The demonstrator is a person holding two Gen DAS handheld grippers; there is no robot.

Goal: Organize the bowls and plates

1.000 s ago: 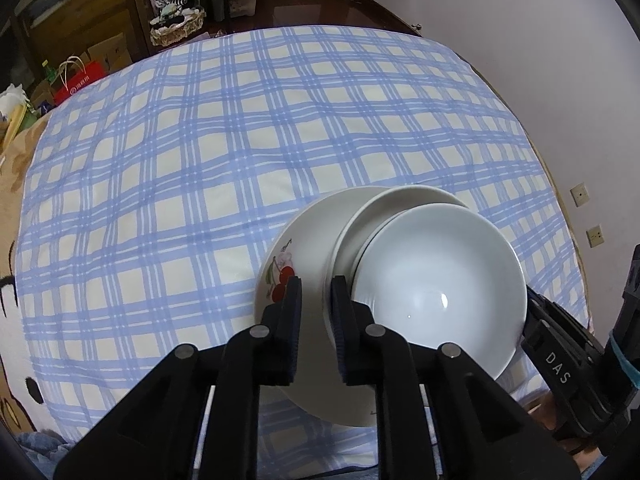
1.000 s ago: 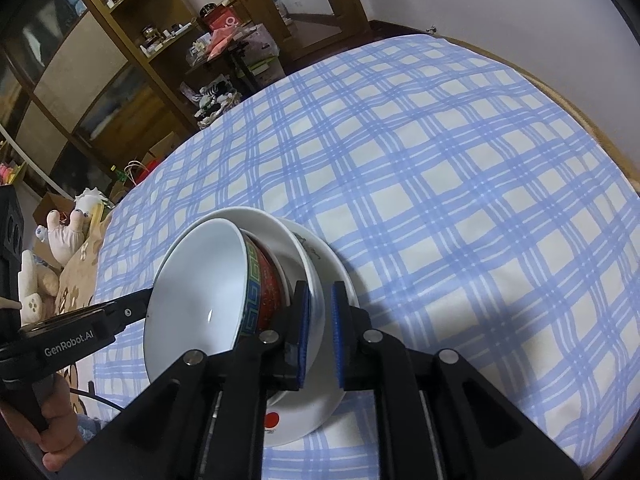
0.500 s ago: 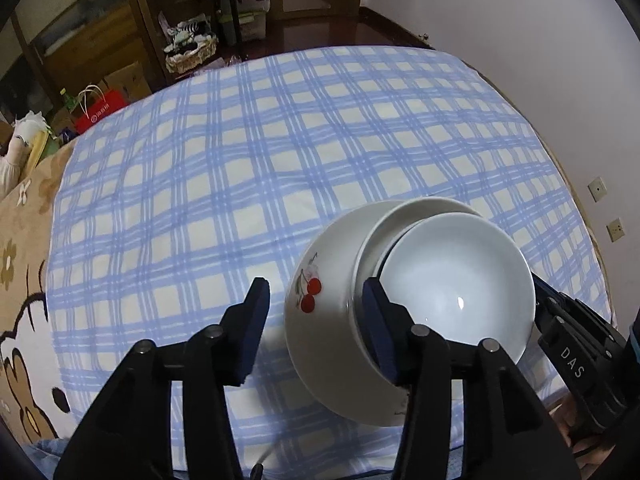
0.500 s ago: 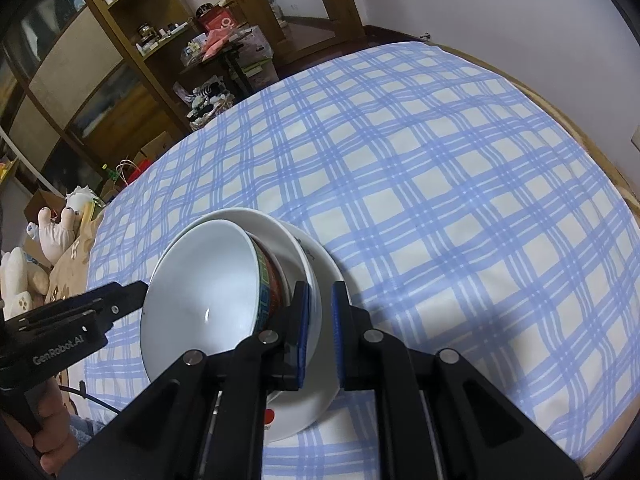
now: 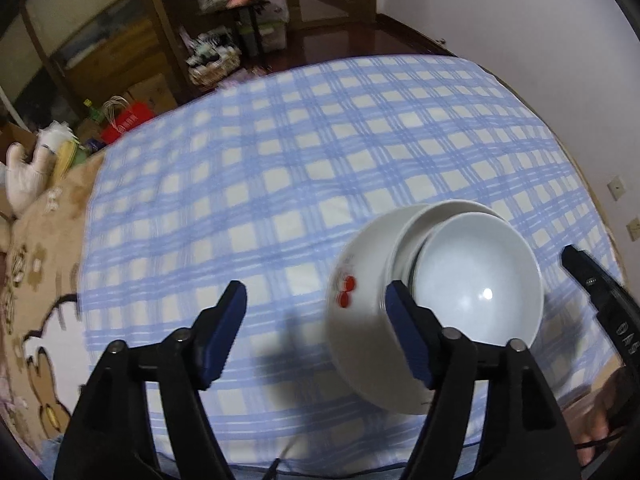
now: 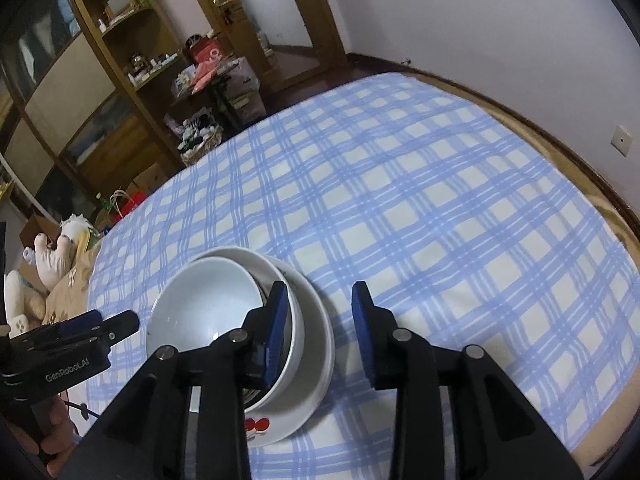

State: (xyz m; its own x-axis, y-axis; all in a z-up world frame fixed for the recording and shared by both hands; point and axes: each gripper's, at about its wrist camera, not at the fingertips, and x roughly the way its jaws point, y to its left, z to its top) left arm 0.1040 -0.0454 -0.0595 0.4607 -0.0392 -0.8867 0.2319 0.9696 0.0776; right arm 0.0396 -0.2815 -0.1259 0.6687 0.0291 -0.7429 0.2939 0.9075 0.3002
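Observation:
A stack of dishes rests on the blue checked cloth (image 5: 304,184): a white plate with a red cherry print (image 5: 360,312), a white bowl nested on it (image 5: 416,228), and a smaller white bowl (image 5: 476,284) on top. In the right wrist view the same cherry plate (image 6: 308,364) and top bowl (image 6: 208,308) sit at lower left. My left gripper (image 5: 316,332) is open, to the left of the stack, its right finger in front of the plate. My right gripper (image 6: 320,332) is open, its left finger over the bowl rim. Neither holds anything.
The checked cloth (image 6: 420,208) covers a round table near a white wall (image 6: 500,32). Wooden shelves (image 6: 100,60) and floor clutter stand beyond the far edge. A beige cartoon-print blanket (image 5: 36,280) lies left of the cloth.
Both grippers have opened and let go of the stacked dishes. The left gripper has drawn back and shifted left. The stack now rests on the cloth.

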